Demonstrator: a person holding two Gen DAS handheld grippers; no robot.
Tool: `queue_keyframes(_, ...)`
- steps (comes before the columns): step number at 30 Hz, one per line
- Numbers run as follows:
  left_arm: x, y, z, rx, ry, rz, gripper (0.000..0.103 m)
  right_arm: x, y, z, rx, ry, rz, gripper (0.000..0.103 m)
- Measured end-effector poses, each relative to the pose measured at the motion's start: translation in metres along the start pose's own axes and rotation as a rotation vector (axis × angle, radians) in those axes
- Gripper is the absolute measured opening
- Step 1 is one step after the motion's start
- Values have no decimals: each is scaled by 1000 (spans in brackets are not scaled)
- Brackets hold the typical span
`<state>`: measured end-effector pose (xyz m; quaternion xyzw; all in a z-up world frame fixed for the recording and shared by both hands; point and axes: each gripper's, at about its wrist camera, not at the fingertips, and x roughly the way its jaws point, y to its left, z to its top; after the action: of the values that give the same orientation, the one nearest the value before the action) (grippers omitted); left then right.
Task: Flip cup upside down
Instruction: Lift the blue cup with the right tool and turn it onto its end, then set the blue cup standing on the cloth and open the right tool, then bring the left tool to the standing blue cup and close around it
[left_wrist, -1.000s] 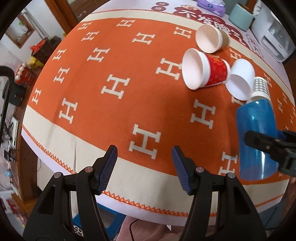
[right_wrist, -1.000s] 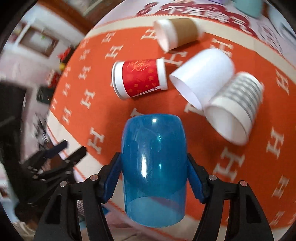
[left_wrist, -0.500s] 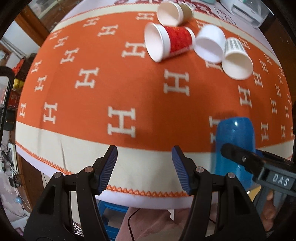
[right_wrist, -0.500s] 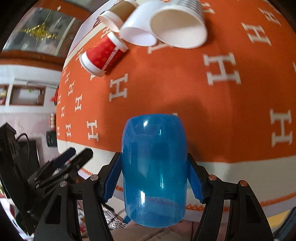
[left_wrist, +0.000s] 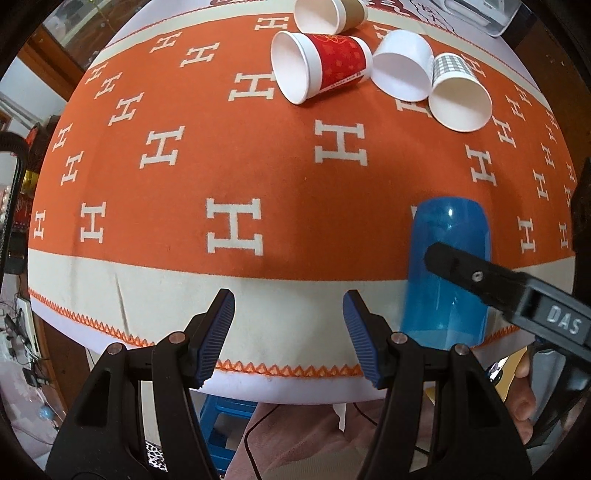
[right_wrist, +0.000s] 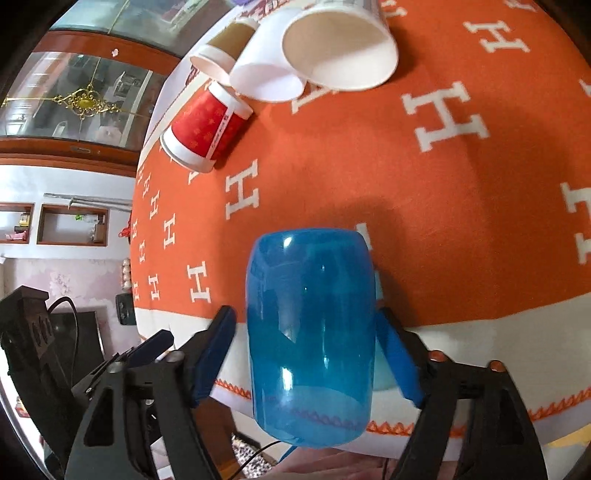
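Note:
A translucent blue plastic cup (right_wrist: 310, 332) stands upside down, closed end up, near the front edge of the orange tablecloth; it also shows in the left wrist view (left_wrist: 445, 273). My right gripper (right_wrist: 306, 354) has its jaws spread a little wider than the cup, with small gaps on both sides. My left gripper (left_wrist: 288, 332) is open and empty, to the left of the cup at the table's front edge.
Several paper cups lie on their sides at the back: a red one (left_wrist: 321, 66), a brown one (left_wrist: 332, 14), a white one (left_wrist: 402, 66) and a checked one (left_wrist: 458, 96). The orange H-patterned cloth (left_wrist: 221, 147) covers the table. A blue stool (left_wrist: 229, 417) stands below the edge.
The right gripper brought the blue cup toward the front edge, set it down upside down, and its jaws have opened off the cup. The left gripper stayed open.

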<state>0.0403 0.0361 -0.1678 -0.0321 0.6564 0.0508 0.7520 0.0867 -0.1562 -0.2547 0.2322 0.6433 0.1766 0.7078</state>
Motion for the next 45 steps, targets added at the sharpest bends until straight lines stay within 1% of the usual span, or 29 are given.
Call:
queue_keyframes(7, -5, -6, 4, 26, -1, -20, 58, -30, -3, -9, -2, -43, 6, 85)
queue_keyframes(16, -21, -28, 9, 56, -2, -90, 58, -76, -19, -35, -14, -90, 18, 85)
queue_keyframes(21, -31, -42, 8, 76, 0, -132, 58, -111, -28, -54, -48, -155, -23, 85)
queue_keyframes(26, -34, -54, 9, 95, 9, -184, 59, -133, -44, -71, -51, -207, -80, 85)
queue_keyframes(27, -34, -56, 10, 97, 15, -201, 60, -134, -47, -72, -47, -214, -87, 85)
queue_keyframes(30, -33, -59, 13, 93, 36, -274, 63, -140, -60, -76, -24, -229, -94, 80)
queue_keyframes(32, -31, -64, 16, 96, 53, -311, 65, -143, -67, -77, -12, -243, -98, 73)
queue_keyframes(35, -26, -76, 24, 144, 80, -349, 69, -141, -72, -77, -8, -260, -101, 70)
queue_keyframes(39, -20, -90, 32, 192, 91, -353, 73, -136, -83, -80, 19, -262, -64, 70)
queue_keyframes(45, 5, -103, 44, 198, 168, -345, 74, -133, -102, -84, 67, -275, -28, 70)
